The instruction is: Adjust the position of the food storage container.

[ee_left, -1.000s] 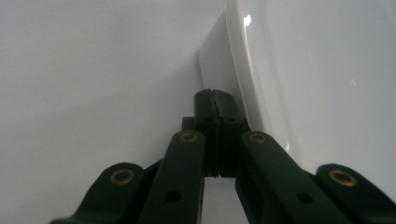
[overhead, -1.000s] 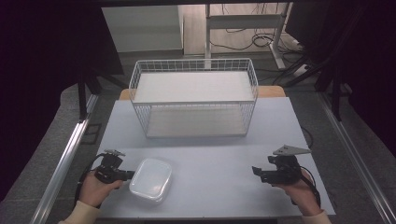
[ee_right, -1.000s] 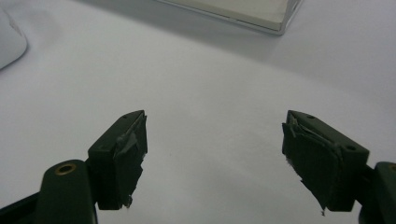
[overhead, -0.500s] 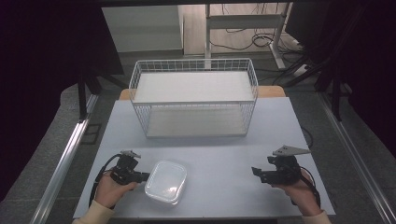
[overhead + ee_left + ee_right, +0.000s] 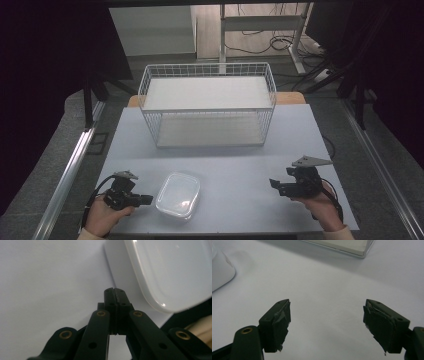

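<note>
Here, left gripper (image 5: pixel 148 199) closed beside container (image 5: pixel 178 195); right gripper (image 5: pixel 327 326) agape

Between your left gripper (image 5: pixel 145 199), its jaws pressed together just beside the clear plastic container (image 5: pixel 178 195), and your right gripper (image 5: pixel 274 184), its jaws spread wide, you had a bare stretch of white table (image 5: pixel 235 175) with nothing lying in it. Ahead of you, the wire basket (image 5: pixel 207 104) stood across the far middle of the table and blocked any straight pass to the back edge, leaving only narrow strips of tabletop on either side. The container itself sat close against the left gripper's path toward the centre.
</note>
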Demonstrator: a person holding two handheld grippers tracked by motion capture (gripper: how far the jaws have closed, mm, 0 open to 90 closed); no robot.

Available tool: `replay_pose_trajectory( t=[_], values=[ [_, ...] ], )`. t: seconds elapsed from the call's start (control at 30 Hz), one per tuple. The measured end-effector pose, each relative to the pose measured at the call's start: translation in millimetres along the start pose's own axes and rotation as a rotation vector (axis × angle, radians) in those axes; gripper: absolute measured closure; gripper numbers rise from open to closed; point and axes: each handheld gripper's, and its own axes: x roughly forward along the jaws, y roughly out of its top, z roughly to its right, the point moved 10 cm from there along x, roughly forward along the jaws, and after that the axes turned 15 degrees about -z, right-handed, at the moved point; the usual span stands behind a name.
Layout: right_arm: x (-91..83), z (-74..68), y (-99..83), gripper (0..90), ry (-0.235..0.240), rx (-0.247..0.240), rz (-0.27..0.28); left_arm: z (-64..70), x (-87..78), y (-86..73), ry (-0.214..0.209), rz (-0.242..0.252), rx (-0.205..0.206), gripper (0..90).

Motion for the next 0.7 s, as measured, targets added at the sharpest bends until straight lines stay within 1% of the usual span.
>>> replay_pose_trajectory(
  t=[0.13,0.17,0.2,0.4,0.53,0.7],
  values=[
    [1.1,-0.3,-0.3,21.8,-0.001,-0.003,-0.003,10.8,5.2,0.8,-0.023,-0.012,0.028,89.9],
    [1.1,-0.3,-0.3,21.8,-0.001,-0.004,-0.003,11.6,6.6,1.7,-0.011,-0.018,0.032,89.9],
    [0.9,-0.2,-0.3,21.8,-0.002,-0.004,-0.002,12.7,8.0,3.0,-0.01,-0.019,0.034,89.9],
    [0.3,1.3,-0.7,21.8,-0.004,-0.002,0.0,23.7,16.6,10.0,-0.02,-0.035,0.06,89.9],
    [0.3,0.6,-0.7,21.8,-0.002,-0.002,0.0,34.2,22.9,16.8,-0.032,-0.031,0.077,90.0],
    [0.7,0.1,-1.0,21.8,-0.002,-0.003,-0.003,47.2,33.9,25.8,-0.044,-0.046,0.108,90.0]
  ],
)
